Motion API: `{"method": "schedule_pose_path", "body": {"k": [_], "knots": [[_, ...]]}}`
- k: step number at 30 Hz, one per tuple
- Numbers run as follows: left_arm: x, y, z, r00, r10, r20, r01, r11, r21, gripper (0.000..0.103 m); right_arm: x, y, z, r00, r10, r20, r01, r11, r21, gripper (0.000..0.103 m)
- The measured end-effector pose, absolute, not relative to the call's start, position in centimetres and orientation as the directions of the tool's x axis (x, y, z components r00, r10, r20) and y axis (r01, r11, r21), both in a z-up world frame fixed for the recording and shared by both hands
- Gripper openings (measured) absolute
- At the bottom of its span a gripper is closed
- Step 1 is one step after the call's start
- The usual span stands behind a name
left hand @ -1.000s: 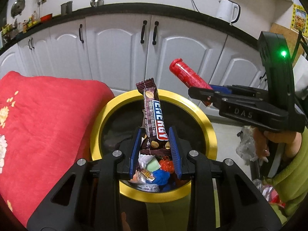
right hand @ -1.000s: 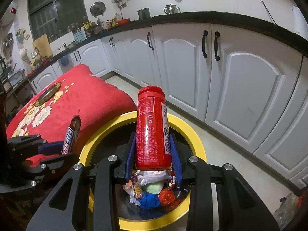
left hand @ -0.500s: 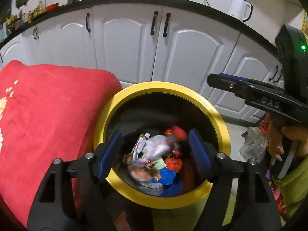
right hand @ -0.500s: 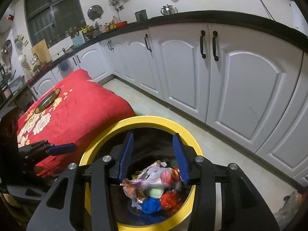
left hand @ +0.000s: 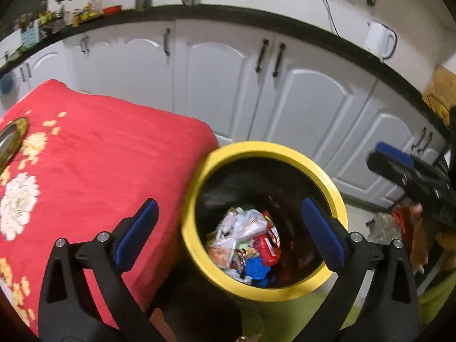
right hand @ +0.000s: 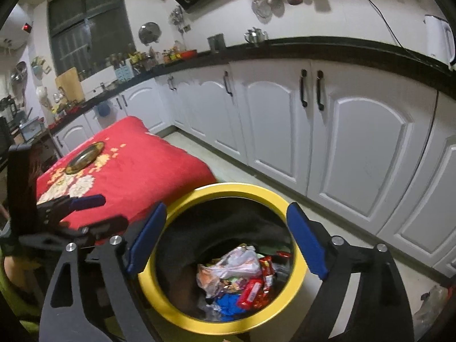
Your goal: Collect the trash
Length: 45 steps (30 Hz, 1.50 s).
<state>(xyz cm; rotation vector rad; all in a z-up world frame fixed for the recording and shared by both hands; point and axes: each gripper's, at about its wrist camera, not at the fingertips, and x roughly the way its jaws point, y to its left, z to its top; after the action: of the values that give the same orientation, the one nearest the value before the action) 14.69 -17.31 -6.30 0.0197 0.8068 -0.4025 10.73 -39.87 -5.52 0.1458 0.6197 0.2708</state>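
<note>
While both pairs of fingers [left hand: 228, 233] [right hand: 225, 239] spread empty: one yellow-rimmed bin [left hand: 199, 176], one red can [right hand: 249, 290] inside.

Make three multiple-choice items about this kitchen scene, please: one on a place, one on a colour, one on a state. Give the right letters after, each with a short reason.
1. Where does the red can lie?
A. on the red cloth
B. inside the bin, on the other trash
C. on the counter

2. What colour is the rim of the bin?
A. yellow
B. white
C. blue

3. In what state is the right gripper?
A. shut on the red can
B. shut on a wrapper
C. open, with nothing between its pads

Answers:
1. B: the can rests among wrappers at the bottom of the bin, also seen in the left wrist view.
2. A: a yellow ring runs round the dark opening.
3. C: its blue pads stand wide apart above the bin, having just been opening, and nothing is between them.
</note>
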Motion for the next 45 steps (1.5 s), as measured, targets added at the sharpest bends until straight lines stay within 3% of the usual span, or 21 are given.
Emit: {"method": "schedule_pose_path", "body": {"k": [7, 17, 29, 45], "knots": [[12.8, -13.7, -3.0, 0.703, -0.287, -0.651, 0.275, 0.954, -0.124, 0.092, 8.4, -36.2, -3.7, 0.788, 0.313, -0.530, -0.263, 0.950, 0.170, 0.096], [7.5, -8.1, 0.4, 0.805, -0.171, -0.568, 0.170, 0.984, -0.055, 0.092, 5.1, -31.5, -0.6, 0.848, 0.310, -0.431, -0.287, 0.950, 0.119, 0.097], [1.5, -2.6, 2.8, 0.888, -0.052, -0.456, 0.030, 0.998, -0.055, 0.092, 1.2, -26.2, 0.4, 0.917, 0.295, -0.268, -0.298, 0.954, 0.032, 0.097], [-3.6, -0.9, 0.7, 0.922, -0.029, -0.386, 0.000, 0.997, -0.074, 0.092, -2.1, -25.1, -0.9, 0.959, 0.272, -0.079, -0.270, 0.962, 0.029, 0.097]]}}
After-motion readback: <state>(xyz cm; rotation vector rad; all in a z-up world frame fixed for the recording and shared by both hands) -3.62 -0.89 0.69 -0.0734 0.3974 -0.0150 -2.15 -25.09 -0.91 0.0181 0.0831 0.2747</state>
